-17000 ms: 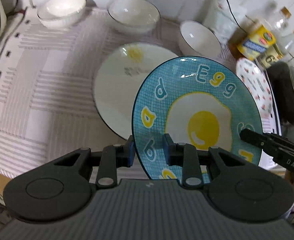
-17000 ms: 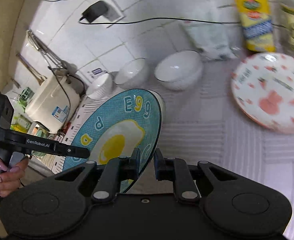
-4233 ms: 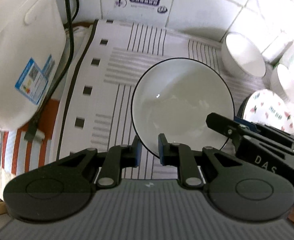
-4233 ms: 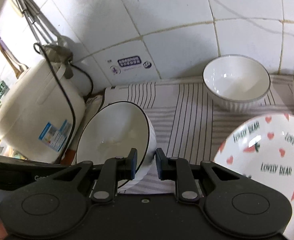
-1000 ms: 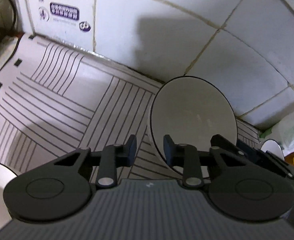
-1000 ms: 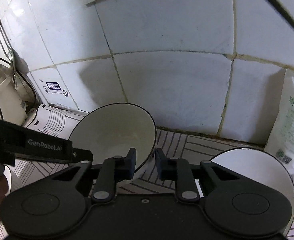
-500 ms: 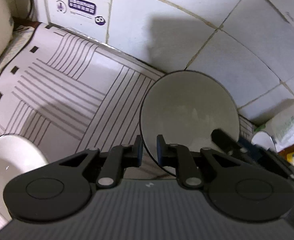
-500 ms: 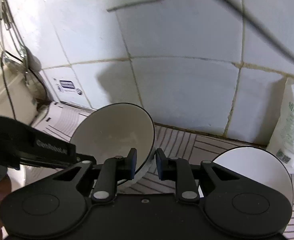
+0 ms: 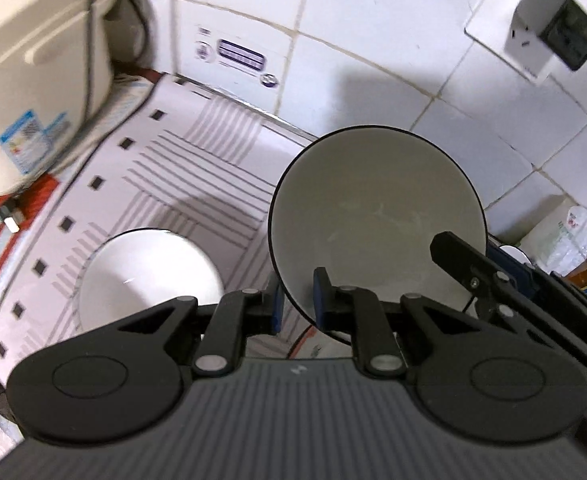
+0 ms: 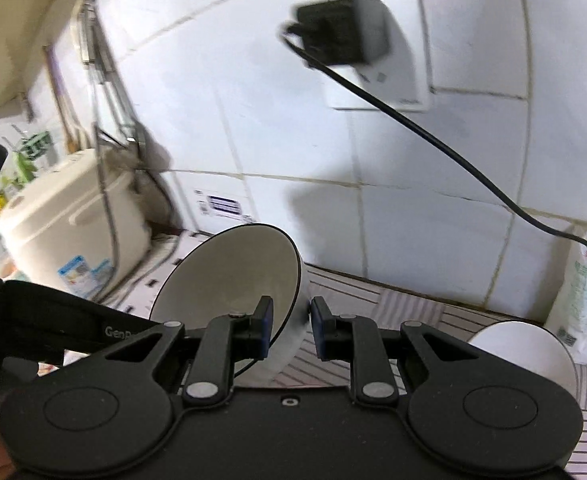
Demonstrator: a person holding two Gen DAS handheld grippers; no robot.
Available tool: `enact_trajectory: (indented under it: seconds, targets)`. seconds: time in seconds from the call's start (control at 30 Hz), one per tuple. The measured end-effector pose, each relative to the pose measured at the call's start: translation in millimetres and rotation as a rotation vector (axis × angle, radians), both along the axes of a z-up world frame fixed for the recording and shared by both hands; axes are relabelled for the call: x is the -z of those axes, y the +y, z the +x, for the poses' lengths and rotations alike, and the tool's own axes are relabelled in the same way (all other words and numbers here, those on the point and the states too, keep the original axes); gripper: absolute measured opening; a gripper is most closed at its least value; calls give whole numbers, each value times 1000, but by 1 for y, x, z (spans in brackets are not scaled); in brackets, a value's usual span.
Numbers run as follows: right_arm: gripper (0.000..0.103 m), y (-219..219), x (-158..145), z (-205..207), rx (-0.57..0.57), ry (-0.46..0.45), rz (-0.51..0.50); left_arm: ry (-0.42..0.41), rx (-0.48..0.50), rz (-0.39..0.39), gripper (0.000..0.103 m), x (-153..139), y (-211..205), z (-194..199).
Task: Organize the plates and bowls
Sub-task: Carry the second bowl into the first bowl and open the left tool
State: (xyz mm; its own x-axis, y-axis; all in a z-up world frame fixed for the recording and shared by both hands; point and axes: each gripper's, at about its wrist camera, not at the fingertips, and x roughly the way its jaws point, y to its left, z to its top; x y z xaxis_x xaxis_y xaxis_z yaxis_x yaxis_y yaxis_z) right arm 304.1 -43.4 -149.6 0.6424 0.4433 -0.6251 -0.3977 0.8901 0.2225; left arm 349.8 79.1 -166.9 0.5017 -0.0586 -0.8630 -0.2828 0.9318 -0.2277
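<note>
Surface: desk (image 9: 165, 168) covered by striped cloth, white tiled wall (image 9: 373, 40) behind | Bowl (image 9: 377, 220): centre frame, raised, tilted, mouth turned toward cameras | Fingers: left gripper (image 9: 296, 307) and right gripper (image 10: 290, 328) both clamped on its rim

left tongs (image 9: 296, 296): clamped on bowl rim | right tongs (image 10: 291, 328): clamped on bowl rim

Left tongs (image 9: 296, 295) pinching black-rimmed bowl (image 9: 377, 216), airborne
</note>
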Motion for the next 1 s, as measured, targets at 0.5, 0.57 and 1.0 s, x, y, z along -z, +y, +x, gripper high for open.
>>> enact_trajectory:
  seconds: [0.5, 0.57, 1.0]
  targets:
    - [25, 62, -2, -42, -220, 4, 8, 53, -143, 20, 13, 2, 60, -70]
    - [25, 72, 4, -44, -242, 17, 10, 69, -162, 10, 13, 8, 69, -74]
    - [24, 98, 31, -39, -292, 61, 2, 162, -169, -6, 15, 37, 89, -67]
